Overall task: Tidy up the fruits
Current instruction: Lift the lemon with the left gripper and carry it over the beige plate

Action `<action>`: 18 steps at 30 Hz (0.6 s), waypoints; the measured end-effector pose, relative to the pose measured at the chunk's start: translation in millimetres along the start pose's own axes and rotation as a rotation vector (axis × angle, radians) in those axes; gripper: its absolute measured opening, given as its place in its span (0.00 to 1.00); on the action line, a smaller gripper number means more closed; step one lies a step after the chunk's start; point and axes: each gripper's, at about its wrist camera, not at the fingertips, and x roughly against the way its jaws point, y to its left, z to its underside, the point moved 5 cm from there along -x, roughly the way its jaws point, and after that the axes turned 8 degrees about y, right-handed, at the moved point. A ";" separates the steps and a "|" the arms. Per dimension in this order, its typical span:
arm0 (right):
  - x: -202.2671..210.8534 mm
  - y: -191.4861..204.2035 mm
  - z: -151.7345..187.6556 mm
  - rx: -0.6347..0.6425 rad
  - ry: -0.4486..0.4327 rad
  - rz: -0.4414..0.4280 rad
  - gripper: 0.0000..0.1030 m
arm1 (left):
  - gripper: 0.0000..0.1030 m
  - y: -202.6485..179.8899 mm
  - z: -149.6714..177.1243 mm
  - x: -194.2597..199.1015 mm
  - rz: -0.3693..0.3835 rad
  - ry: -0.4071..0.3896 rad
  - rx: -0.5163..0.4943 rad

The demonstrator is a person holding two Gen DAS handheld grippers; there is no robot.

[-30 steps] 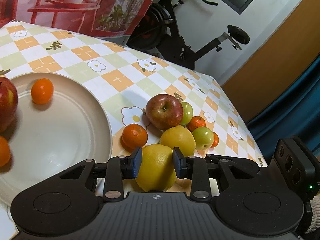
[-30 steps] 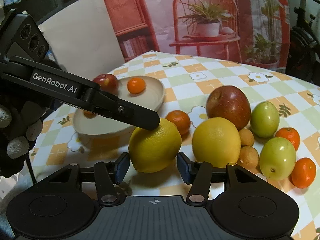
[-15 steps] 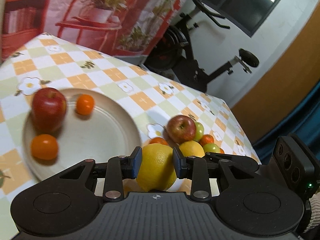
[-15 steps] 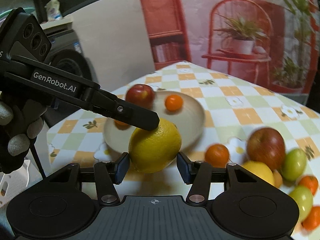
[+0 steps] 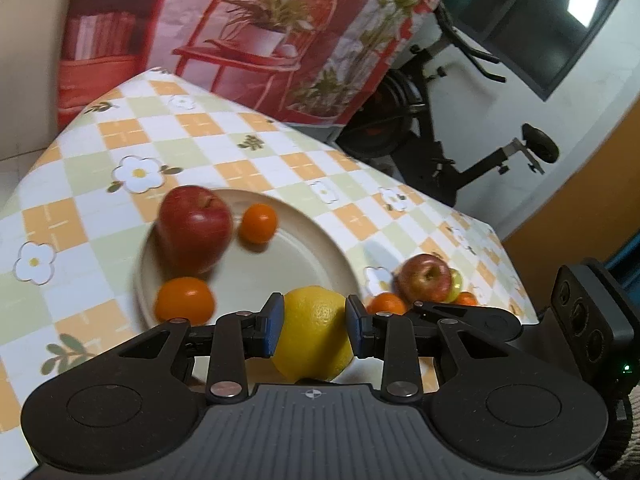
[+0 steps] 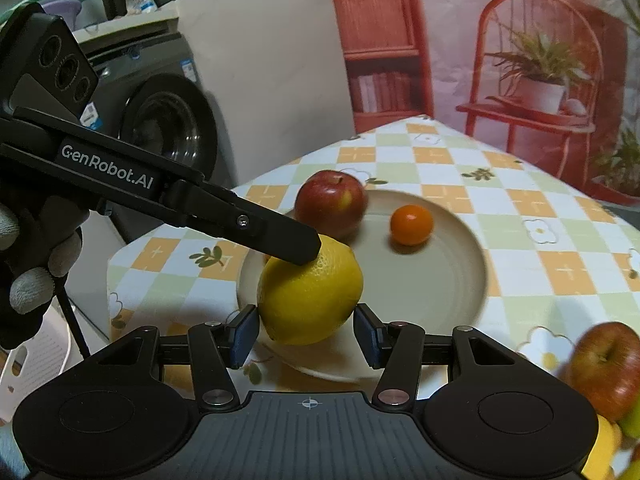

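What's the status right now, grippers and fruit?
Left gripper shut on lemon, held over plate near edge. Right gripper open, jaws flanking the lemon, no contact visible. Red apple and two oranges on plate; landing area free.

On the desk (image 5: 248,152) sits a plate (image 5: 304,256). In the left wrist view an apple (image 5: 194,228) lies at the plate's far left, a tangerine (image 5: 258,223) just right of it, and an orange (image 5: 184,300) on the near left rim. A lemon (image 5: 314,334) hangs over the plate's near edge, between the left gripper (image 5: 314,330)'s jaws. To the plate's right, on the desk, a second apple (image 5: 425,278) lies among a cluster of small fruits (image 5: 386,304). An exercise bike (image 5: 452,140) stands behind the desk.
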 end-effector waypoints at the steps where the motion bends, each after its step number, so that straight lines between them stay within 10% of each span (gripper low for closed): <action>1: -3.6 1.0 -1.3 0.001 0.006 -0.005 0.47 | 0.33 4.4 0.3 1.0 -0.006 0.002 0.006; 18: -34.5 6.3 -10.3 0.008 0.077 -0.064 0.47 | 0.33 32.8 3.6 0.2 -0.081 0.039 0.079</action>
